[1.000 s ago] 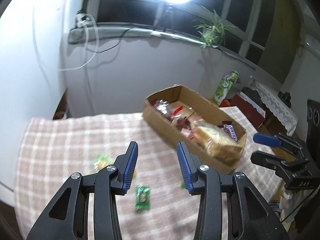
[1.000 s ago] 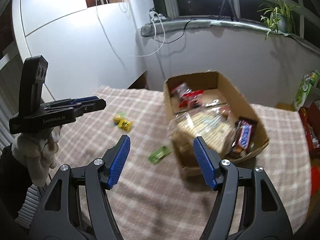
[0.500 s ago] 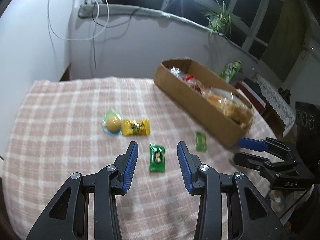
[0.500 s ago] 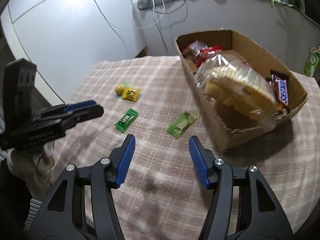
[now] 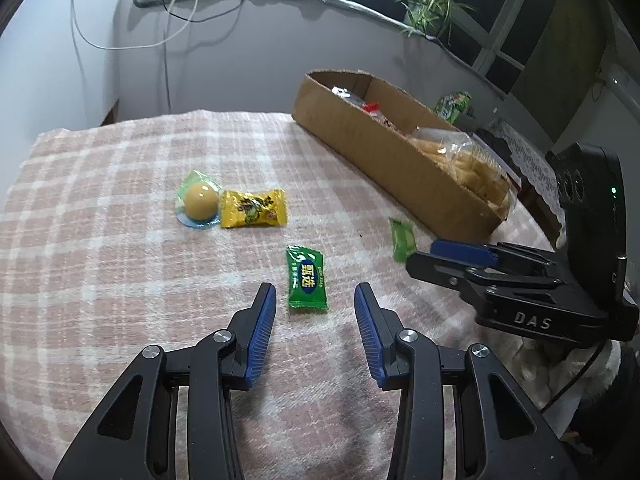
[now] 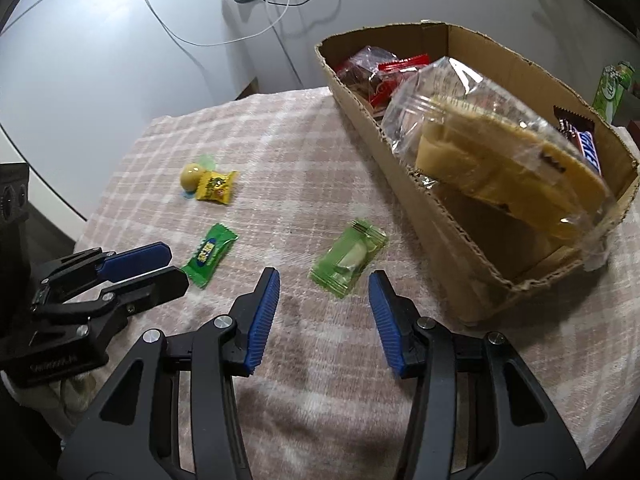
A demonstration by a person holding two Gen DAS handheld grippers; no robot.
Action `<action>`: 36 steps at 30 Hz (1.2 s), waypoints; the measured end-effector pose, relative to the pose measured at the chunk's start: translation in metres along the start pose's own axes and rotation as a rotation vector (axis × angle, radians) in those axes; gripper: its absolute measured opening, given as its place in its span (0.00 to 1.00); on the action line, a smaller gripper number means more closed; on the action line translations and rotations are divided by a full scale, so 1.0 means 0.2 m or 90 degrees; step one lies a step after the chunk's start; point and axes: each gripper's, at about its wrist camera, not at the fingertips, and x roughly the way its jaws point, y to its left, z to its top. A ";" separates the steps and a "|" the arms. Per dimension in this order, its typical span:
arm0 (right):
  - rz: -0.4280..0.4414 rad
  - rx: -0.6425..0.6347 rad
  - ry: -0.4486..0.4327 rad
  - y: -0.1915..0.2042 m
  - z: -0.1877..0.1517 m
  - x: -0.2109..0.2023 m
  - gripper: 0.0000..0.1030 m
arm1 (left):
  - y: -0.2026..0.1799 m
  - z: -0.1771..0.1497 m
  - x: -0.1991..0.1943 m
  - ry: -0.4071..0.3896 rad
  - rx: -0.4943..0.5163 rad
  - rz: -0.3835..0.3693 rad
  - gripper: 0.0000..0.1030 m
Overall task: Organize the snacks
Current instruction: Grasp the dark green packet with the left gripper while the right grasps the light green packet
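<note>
Left gripper: jaws spread wide, holding nothing, low over the checked cloth. A dark green candy lies flat on the cloth at frame centre, just ahead of the gap between the blue pads, touching neither.

Right gripper: jaws likewise spread, empty. A pale green packet lies on the cloth just beyond the tips, tilted, touching neither pad. In the left wrist view this gripper enters at the right edge, its tips partly covering the same packet.

Other loose items: a yellow ball sweet in clear wrap and a yellow candy lie touching each other, left of centre in the left view; in the right view they sit in the middle left, beyond the dark green candy.

Box: open cardboard, upper right of both views, standing on the cloth. It holds a large clear bag of bread rising above the rim, red-wrapped snacks at the far end, and a chocolate bar along the far wall. The pale green packet lies near the box's near wall, not touching.
</note>
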 end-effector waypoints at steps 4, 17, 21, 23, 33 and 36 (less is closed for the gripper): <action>-0.013 -0.010 -0.001 0.01 0.01 0.03 0.47 | -0.01 0.01 0.04 0.007 0.005 0.000 0.38; -0.028 -0.043 0.005 0.08 0.07 0.07 0.39 | -0.07 0.02 0.14 0.023 0.048 0.027 0.38; -0.040 -0.039 0.004 0.09 0.08 0.09 0.39 | -0.06 0.04 0.15 0.020 0.048 0.035 0.38; -0.051 -0.043 0.004 0.10 0.08 0.10 0.39 | -0.05 0.05 0.16 0.018 0.044 0.040 0.38; -0.076 -0.085 -0.001 0.17 0.14 0.17 0.32 | -0.03 0.05 0.17 0.015 0.056 0.059 0.25; -0.075 -0.093 -0.001 0.16 0.13 0.17 0.29 | -0.03 0.04 0.17 0.013 0.064 0.065 0.21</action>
